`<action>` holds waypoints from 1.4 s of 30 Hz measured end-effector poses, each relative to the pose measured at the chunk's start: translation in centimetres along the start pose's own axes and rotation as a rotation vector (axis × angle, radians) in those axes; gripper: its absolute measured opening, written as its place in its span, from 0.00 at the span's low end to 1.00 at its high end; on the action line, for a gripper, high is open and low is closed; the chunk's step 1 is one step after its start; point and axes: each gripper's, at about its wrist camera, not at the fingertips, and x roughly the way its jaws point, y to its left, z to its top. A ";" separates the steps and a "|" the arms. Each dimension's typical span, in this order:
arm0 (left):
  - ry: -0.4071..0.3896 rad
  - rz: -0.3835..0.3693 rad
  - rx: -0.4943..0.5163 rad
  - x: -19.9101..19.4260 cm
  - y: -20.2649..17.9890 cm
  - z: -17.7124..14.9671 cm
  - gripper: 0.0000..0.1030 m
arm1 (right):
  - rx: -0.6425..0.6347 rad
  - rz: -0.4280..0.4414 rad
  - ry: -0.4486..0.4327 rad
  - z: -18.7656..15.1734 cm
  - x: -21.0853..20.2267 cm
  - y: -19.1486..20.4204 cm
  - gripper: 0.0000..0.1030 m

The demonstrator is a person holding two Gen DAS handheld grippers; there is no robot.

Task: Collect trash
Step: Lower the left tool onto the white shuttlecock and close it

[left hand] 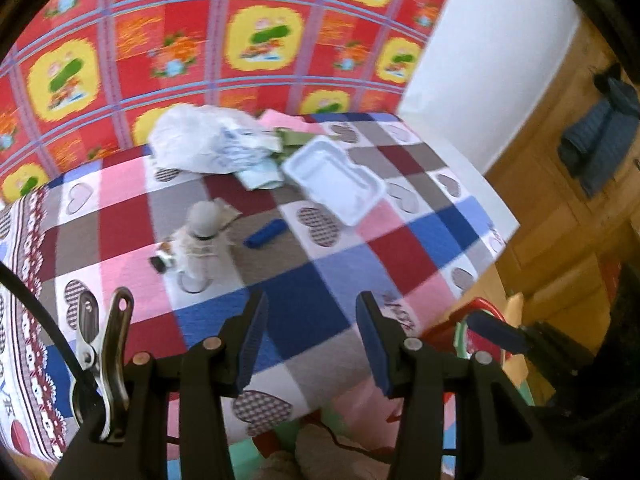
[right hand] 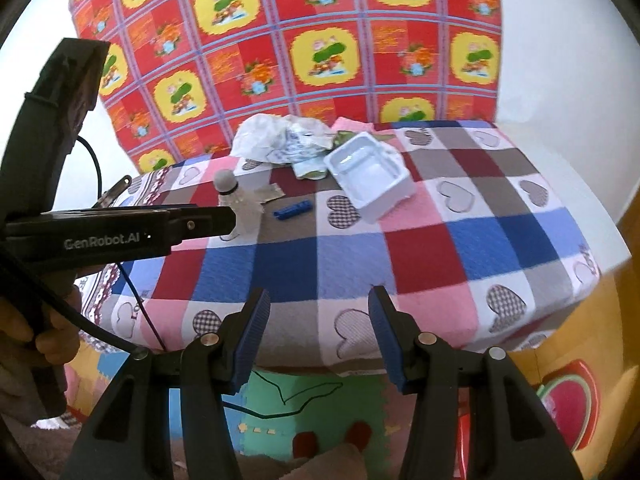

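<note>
On the checked tablecloth (left hand: 304, 292) lie a white shuttlecock (left hand: 200, 240), a small blue wrapper (left hand: 265, 233), a white plastic tray (left hand: 336, 178), a crumpled white plastic bag (left hand: 192, 140) and folded paper and packets (left hand: 260, 174). The same things show in the right wrist view: shuttlecock (right hand: 236, 200), blue wrapper (right hand: 292, 210), tray (right hand: 368, 176), bag (right hand: 272, 140). My left gripper (left hand: 312, 340) is open and empty over the near table edge. My right gripper (right hand: 318, 336) is open and empty, in front of the table. The left gripper's body (right hand: 120, 232) reaches in from the left toward the shuttlecock.
A red and yellow patterned cloth (right hand: 300, 48) hangs behind the table. A metal clip (left hand: 104, 344) holds the tablecloth at the left edge. A wooden cabinet (left hand: 560, 200) with a dark cloth (left hand: 600, 140) stands to the right. Colourful foam mats (right hand: 312, 412) cover the floor.
</note>
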 end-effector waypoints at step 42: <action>-0.051 0.225 -0.280 6.1 6.3 4.1 0.49 | -0.152 0.250 0.121 6.8 10.3 -3.7 0.51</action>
